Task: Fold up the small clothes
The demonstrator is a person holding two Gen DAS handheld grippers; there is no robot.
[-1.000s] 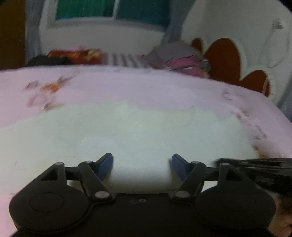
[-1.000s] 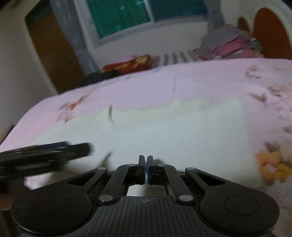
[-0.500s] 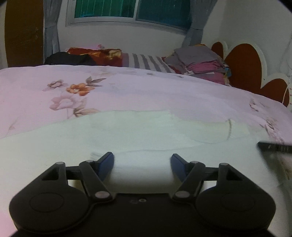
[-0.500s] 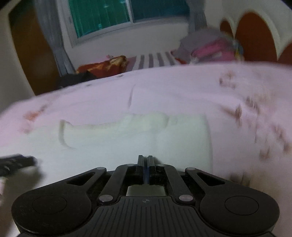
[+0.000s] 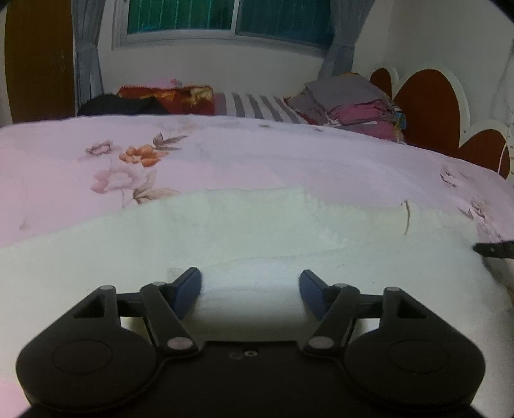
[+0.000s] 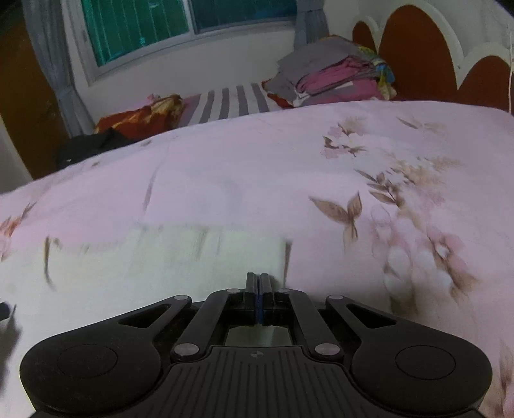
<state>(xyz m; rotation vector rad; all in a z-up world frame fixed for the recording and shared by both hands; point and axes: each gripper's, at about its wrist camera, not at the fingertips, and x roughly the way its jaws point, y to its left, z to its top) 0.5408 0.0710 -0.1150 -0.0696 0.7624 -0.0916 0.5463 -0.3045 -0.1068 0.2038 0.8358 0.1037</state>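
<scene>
Left hand-held gripper [image 5: 250,289]: jaws spread wide, nothing between the blue pads [image 5: 188,287]; it sits low over the near part of the pale cloth [image 5: 225,231]. Unchanged vs 0.5 s and 1 s ago, so released throughout.

Right hand-held gripper [image 6: 256,297]: jaws pressed together. Cloth edge runs right under the tips, but whether fabric is pinched betw. them can't be told. Since 1 s ago its view has swung off the broad cloth panel toward the right-hand edge [image 6: 282,257], and the left tool has nearly dropped out of frame. Cloth in that view is motion-smeared. Judgement: right side is working along the edge, prob. smoothing or setting up a fold; no finished fold evident yet.

Cloth: off-white, thin, matte, lying flat on the bed [image 5: 289,154], with one overlapped layer and a soft ridge across it in left view.

Bedsheet: pink, floral print, lightly creased. Far end: stack of folded garments [image 5: 350,103], scalloped red headboard [image 5: 427,106], window [image 5: 225,16].
</scene>
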